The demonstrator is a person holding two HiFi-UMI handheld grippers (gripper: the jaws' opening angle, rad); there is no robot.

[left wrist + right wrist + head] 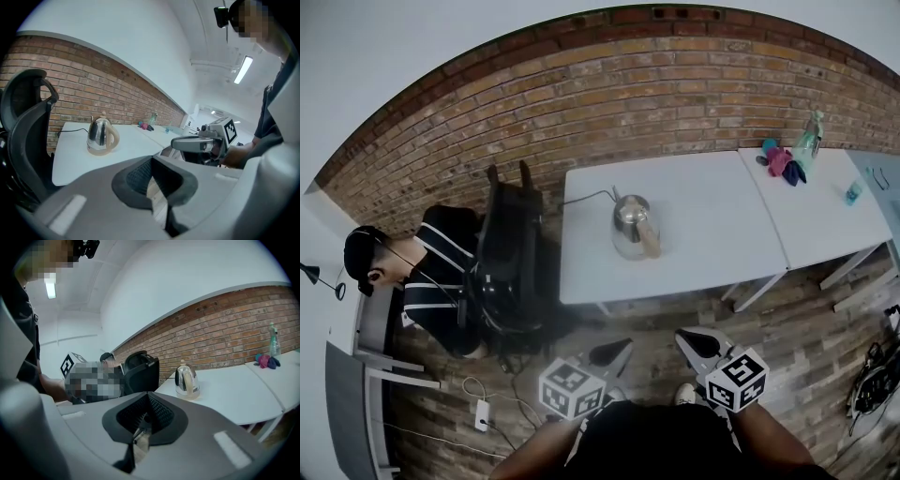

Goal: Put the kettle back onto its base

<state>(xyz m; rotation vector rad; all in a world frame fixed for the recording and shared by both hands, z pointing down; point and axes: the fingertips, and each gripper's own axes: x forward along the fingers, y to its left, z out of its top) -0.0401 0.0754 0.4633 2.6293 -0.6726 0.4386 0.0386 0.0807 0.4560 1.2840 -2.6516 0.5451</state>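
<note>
A steel kettle [633,225] with a beige handle stands on a round beige base on the white table [712,234], and a black cord runs off to its left. It also shows far ahead as the kettle [101,136] in the left gripper view and the kettle [186,379] in the right gripper view. My left gripper [617,349] and right gripper [689,337] are held close to my body, short of the table's near edge. Both are shut with nothing between the jaws. The same shows for the left gripper [152,187] and right gripper [143,427] in their own views.
A person in a black cap sits at the left beside a black office chair [511,253] pushed against the table's left end. A second white table [825,206] to the right carries a spray bottle [807,141], a pink cloth and a small blue bottle. A power strip [481,412] and cables lie on the wooden floor.
</note>
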